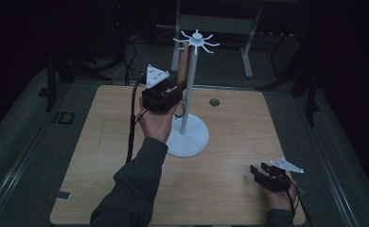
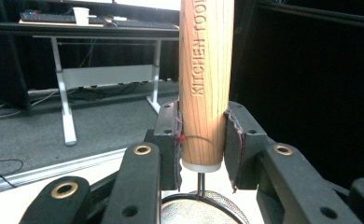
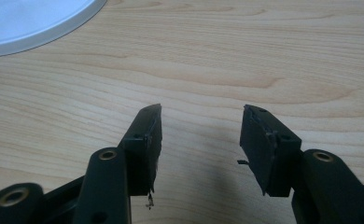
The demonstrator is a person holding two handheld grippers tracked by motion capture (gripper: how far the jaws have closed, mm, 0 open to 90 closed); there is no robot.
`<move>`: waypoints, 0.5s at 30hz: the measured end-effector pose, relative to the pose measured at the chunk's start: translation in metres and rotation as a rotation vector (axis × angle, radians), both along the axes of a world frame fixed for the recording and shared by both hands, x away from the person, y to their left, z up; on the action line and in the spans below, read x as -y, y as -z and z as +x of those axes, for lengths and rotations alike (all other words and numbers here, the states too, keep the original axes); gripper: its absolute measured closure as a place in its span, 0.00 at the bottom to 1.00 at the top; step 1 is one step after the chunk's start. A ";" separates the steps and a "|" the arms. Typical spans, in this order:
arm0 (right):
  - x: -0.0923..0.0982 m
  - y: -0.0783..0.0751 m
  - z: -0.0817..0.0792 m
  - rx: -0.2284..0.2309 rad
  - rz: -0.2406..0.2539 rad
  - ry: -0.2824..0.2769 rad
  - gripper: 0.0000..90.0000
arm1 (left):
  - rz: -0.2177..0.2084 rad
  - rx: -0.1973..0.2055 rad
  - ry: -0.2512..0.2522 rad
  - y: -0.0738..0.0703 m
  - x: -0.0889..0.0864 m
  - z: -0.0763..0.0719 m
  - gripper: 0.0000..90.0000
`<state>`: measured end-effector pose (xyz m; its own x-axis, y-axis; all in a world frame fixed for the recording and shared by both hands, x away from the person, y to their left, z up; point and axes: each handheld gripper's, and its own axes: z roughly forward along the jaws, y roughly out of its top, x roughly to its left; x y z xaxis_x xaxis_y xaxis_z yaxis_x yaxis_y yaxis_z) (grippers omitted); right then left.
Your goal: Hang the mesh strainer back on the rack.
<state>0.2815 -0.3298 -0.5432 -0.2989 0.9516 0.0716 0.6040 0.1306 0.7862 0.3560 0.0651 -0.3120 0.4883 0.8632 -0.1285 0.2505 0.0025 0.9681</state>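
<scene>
Near the table's [image 1: 102,156] far edge, my left gripper [image 2: 202,140] clamps the strainer's handle [image 2: 204,79] by the rack [image 1: 188,137]; I should lift straight, right gripper [image 3: 201,135] idle, open.

High view dim, underexposed; surroundings beyond table [image 1: 230,189] near black. Both gripper views brighter, evenly lit, mildly soft. Soft shadow under right gripper [image 3: 201,140] jaws on tabletop. No glare.
</scene>
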 end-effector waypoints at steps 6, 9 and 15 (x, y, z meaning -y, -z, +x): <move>0.000 0.000 0.000 0.001 0.001 0.002 0.54 | 0.000 0.000 -0.003 0.000 0.000 0.000 0.77; 0.000 0.000 0.000 0.000 0.002 0.002 0.54 | 0.005 -0.007 -0.001 0.001 -0.001 0.001 0.76; 0.000 0.000 -0.001 0.002 0.001 0.002 0.54 | -0.013 -0.011 -0.005 0.005 -0.006 0.001 0.74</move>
<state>0.2809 -0.3297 -0.5428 -0.2969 0.9522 0.0725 0.6030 0.1281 0.7874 0.3567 0.0707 -0.3170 0.4825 0.8638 -0.1452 0.2608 0.0166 0.9653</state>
